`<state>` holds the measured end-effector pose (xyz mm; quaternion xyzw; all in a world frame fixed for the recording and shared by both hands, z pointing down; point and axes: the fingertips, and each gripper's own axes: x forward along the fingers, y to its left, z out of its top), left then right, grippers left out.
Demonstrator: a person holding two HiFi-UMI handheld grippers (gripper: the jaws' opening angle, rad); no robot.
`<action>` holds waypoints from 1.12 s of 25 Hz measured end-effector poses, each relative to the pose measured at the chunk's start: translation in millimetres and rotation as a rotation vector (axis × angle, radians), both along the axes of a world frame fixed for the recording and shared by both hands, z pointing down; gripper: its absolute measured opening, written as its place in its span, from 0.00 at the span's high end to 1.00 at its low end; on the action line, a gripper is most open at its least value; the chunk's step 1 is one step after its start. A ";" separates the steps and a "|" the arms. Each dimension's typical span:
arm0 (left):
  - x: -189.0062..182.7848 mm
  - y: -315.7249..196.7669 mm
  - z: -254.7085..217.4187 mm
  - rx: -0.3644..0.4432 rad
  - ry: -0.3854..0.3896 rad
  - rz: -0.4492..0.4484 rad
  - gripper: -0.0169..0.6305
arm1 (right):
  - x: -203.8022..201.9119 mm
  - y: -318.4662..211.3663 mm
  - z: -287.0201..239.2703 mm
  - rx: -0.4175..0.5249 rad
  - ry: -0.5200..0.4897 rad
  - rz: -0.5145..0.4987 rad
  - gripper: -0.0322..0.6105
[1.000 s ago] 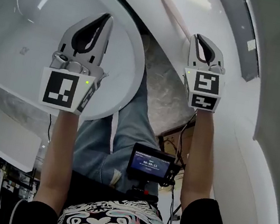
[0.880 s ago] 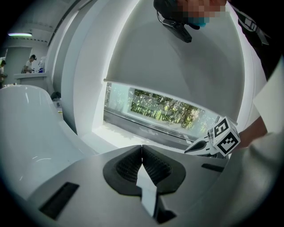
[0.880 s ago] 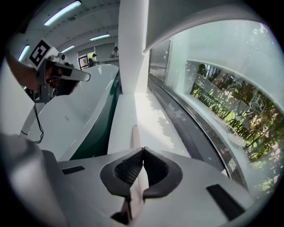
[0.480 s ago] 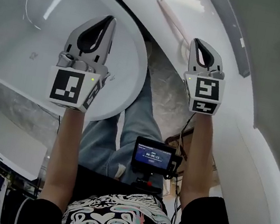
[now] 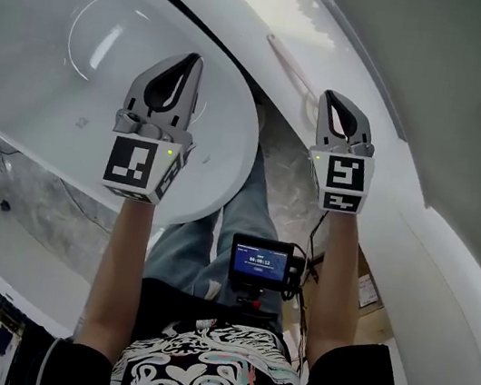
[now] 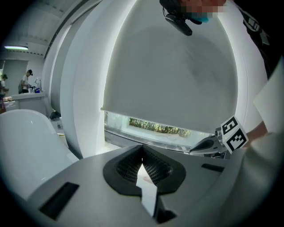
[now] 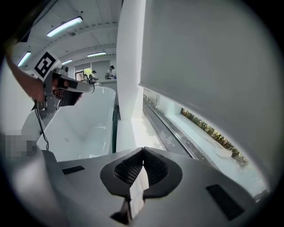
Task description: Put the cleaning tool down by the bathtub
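Bathtub (image 5: 60, 63) rim below left gripper (image 5: 193, 61) | right gripper (image 5: 329, 96) over floor (image 5: 287, 175) strip | both fingers (image 6: 126, 167) pressed together

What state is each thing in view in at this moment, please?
Left tongs: shut, nothing between them.
Right tongs: shut, nothing between them.
Bathtub: empty, no water visible.
Chest screen: lit.
Roller blind: lowered nearly fully, strip of window showing below.

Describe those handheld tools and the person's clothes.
The left tool and right tool are pale grey shells tapering to a point, with dark ribbed pads inside. Each carries a white cube printed with black square markers and a small green light. The person wears a black, swirl-patterned short-sleeved shirt and blue jeans.
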<state>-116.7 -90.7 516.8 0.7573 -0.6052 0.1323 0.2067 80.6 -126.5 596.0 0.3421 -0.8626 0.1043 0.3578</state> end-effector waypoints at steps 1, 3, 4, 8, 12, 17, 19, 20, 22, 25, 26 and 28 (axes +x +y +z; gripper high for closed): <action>-1.0 0.8 -4.2 0.001 -0.005 -0.001 0.95 | 1.1 1.2 -8.8 0.008 0.002 0.004 0.91; -4.2 3.1 -14.4 0.002 -0.022 -0.002 0.95 | 1.2 3.8 -27.7 0.025 0.000 0.013 0.91; -5.4 4.2 -20.7 0.004 -0.034 0.001 0.95 | 0.9 5.0 -37.7 0.034 -0.006 0.019 0.91; -2.5 6.6 -54.5 0.033 -0.054 0.020 0.95 | 7.2 9.1 -74.5 0.070 -0.035 0.051 0.91; -1.7 8.7 -91.6 0.077 -0.065 0.027 0.95 | 13.8 13.0 -111.2 0.113 -0.071 0.099 0.91; -3.4 15.3 -134.0 0.125 -0.067 0.036 0.95 | 15.8 21.9 -163.6 0.171 -0.102 0.138 0.91; -1.2 17.3 -147.0 0.144 -0.066 0.055 0.95 | 17.0 24.3 -182.6 0.206 -0.116 0.149 0.91; 1.1 18.6 -152.5 0.154 -0.066 0.071 0.95 | 18.0 25.6 -190.8 0.223 -0.125 0.159 0.91; 8.0 23.6 -164.0 0.178 -0.076 0.111 0.95 | 21.3 28.6 -206.0 0.257 -0.137 0.183 0.91; 15.4 35.9 -181.4 0.211 -0.096 0.146 0.95 | 24.3 38.9 -226.0 0.292 -0.149 0.210 0.91; 15.9 39.3 -186.3 0.218 -0.097 0.148 0.95 | 24.1 44.2 -232.3 0.300 -0.155 0.215 0.91; 16.8 44.0 -195.9 0.228 -0.091 0.145 0.95 | 25.6 55.4 -245.5 0.312 -0.170 0.224 0.91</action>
